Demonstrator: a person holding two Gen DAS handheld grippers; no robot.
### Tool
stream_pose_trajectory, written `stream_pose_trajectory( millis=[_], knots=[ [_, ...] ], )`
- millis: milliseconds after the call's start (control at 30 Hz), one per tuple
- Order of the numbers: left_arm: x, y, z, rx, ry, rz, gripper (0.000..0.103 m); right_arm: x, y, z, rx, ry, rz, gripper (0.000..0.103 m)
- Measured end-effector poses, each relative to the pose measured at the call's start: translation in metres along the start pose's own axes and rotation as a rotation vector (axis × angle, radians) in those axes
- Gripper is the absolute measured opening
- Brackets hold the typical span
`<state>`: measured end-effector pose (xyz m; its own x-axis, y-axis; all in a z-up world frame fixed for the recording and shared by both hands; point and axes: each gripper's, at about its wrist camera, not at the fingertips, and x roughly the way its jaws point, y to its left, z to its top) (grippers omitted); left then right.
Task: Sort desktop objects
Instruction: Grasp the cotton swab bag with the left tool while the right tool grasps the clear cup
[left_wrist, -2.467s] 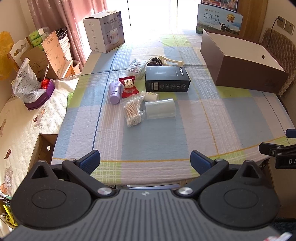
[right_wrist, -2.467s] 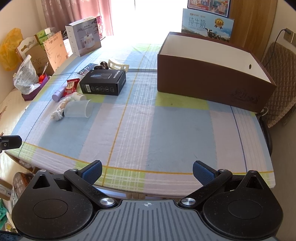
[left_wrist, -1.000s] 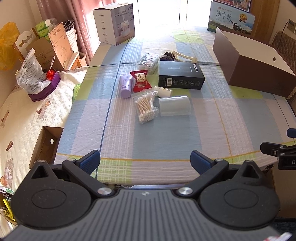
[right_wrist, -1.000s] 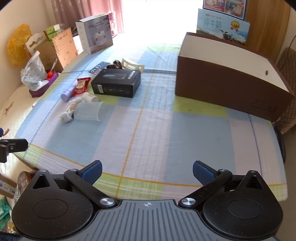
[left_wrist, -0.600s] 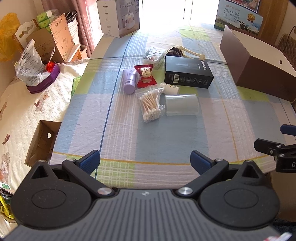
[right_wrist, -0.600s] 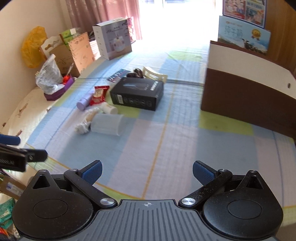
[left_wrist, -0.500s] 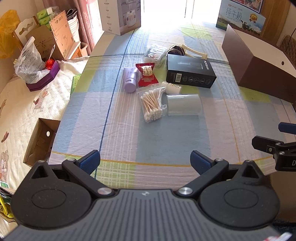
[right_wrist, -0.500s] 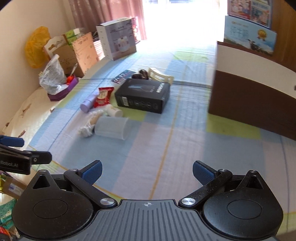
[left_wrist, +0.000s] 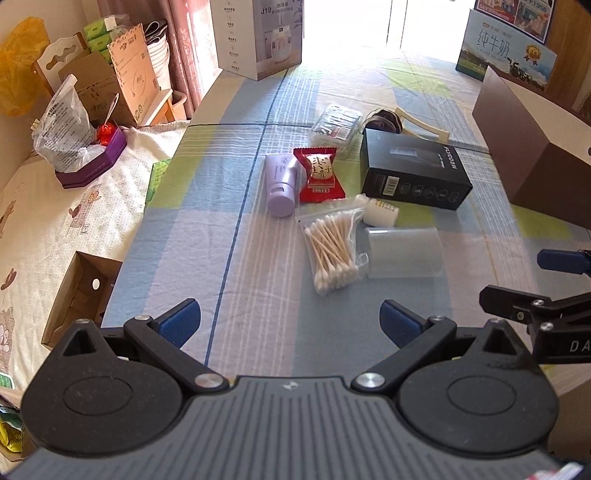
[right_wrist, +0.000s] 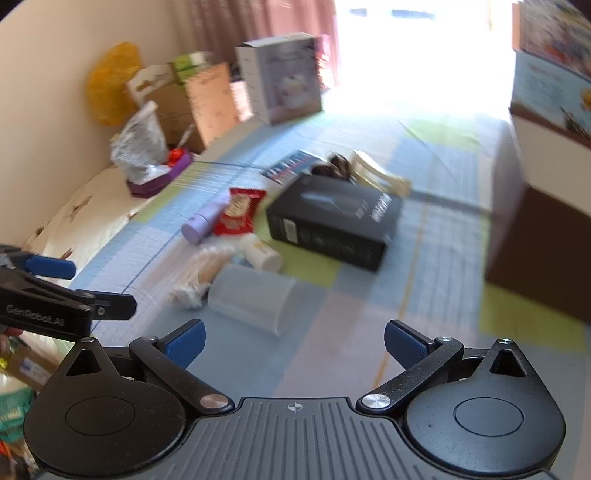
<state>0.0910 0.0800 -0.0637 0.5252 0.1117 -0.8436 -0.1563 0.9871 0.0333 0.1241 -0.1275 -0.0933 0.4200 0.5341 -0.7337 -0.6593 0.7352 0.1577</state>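
Both grippers have come closer to the cluster of objects than half a second ago, and the right wrist view is now tilted and blurred by motion. The left gripper (left_wrist: 290, 321) has its blue-padded fingers spread wide with nothing between them, above the near edge of the checked blue, green and white tablecloth (left_wrist: 236, 258). The right gripper (right_wrist: 293, 341) is likewise wide open and empty, its fingers just short of the clear plastic cylindrical cup (right_wrist: 251, 299) lying on its side.

Taking the flat black cardboard box (left_wrist: 413, 171) with white lettering as landmark: the clear cup lies in front of it, nearer the grippers. A small white cylindrical bottle (left_wrist: 380, 212) lies on its side between the box and the cup. A clear bag of wooden cotton swabs (left_wrist: 330, 249) rests left of the cup, touching it. A red snack packet (left_wrist: 319, 173) with a white label and a lilac tube (left_wrist: 280, 184) lie side by side, left of the box. Behind the box sit a clear flat pack (left_wrist: 336, 123), a dark rounded item (left_wrist: 384, 120) too small to identify, and a cream plastic piece (left_wrist: 421, 123). A large brown open box (left_wrist: 535, 147) with a white interior stands right of the black box.
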Motion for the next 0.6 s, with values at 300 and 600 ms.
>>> stream_pose_trajectory(
  millis=[300,600],
  knots=[
    [0.028,0.006,0.01,-0.021,0.038,0.025,0.102,0.03,0.009,0.015,-0.234,-0.023,0.124,0.094],
    [0.046,0.014,0.013,-0.064,0.08,0.053,0.102,0.069,0.016,0.018,-0.413,0.039,0.239,0.083]
  ],
)
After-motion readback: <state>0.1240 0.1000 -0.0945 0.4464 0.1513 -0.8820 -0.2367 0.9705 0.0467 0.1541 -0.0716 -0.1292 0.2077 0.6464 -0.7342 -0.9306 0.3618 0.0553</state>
